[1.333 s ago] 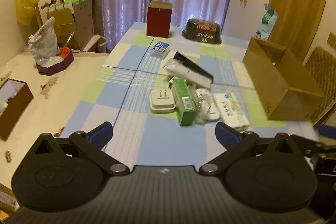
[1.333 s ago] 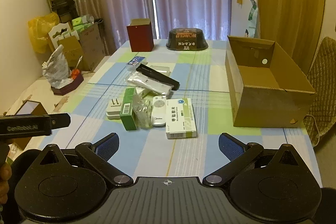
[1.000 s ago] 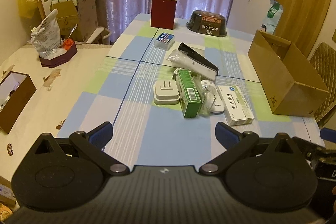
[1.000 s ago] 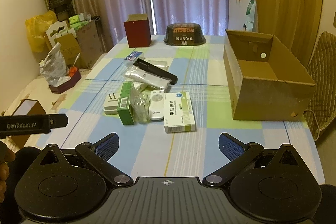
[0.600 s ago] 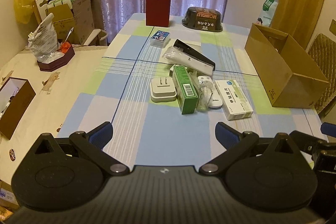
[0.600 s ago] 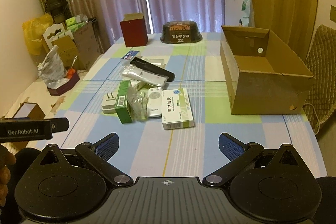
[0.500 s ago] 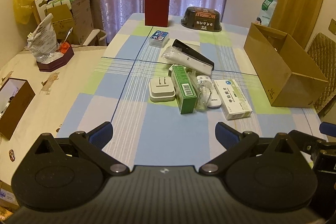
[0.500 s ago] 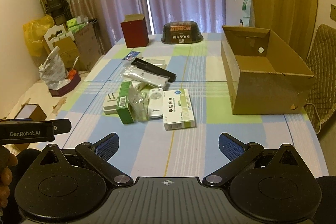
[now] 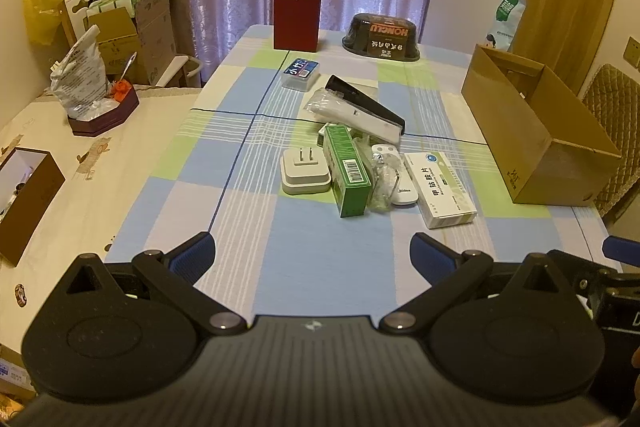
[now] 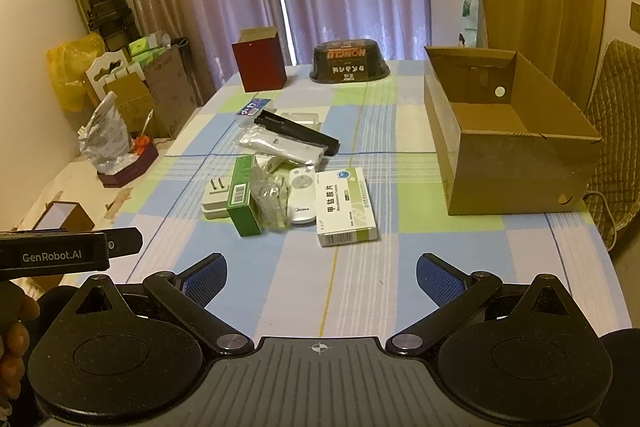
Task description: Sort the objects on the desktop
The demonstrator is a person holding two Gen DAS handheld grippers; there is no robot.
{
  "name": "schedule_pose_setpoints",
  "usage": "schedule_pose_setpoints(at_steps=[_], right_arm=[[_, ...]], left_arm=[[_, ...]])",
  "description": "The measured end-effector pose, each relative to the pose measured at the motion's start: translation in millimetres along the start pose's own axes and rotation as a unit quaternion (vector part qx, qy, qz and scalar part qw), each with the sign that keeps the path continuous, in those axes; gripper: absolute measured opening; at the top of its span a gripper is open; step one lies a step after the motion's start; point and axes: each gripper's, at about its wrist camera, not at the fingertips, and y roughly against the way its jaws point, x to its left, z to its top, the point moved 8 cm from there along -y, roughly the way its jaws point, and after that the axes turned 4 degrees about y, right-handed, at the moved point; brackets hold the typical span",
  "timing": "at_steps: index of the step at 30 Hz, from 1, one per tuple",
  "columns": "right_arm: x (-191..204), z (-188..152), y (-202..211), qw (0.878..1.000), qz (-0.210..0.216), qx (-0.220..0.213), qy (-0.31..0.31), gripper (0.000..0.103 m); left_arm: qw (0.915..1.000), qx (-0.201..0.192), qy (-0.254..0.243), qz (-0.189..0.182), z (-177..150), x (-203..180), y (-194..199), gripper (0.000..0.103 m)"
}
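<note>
Both views are settling after swaying; nothing on the table (image 9: 320, 267) is shifting. Left gripper (image 9: 312, 247) and right gripper (image 10: 322, 273) are hovering wide open, empty, near the pile (image 10: 288, 187); box (image 10: 516, 163) is waiting beside it.

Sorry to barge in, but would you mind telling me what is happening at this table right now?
A person holds a gripper in each hand above the near end of the checked table. The left gripper and right gripper are both open and empty. A cluster of small things, including a green box, a white remote and a white medicine box, lies untouched mid-table. The cardboard box to the right looks empty.
</note>
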Motion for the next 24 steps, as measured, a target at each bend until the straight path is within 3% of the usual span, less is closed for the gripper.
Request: schedule_pose_setpoints(at_steps=[24], right_arm=[[-2.5, -3.0, -0.1, 1.000, -0.002, 0.004, -0.006, 0.103]], left_arm=[[1.0000, 0.005, 0.003, -0.001, 0.2, -7.0, -3.4, 0.102]])
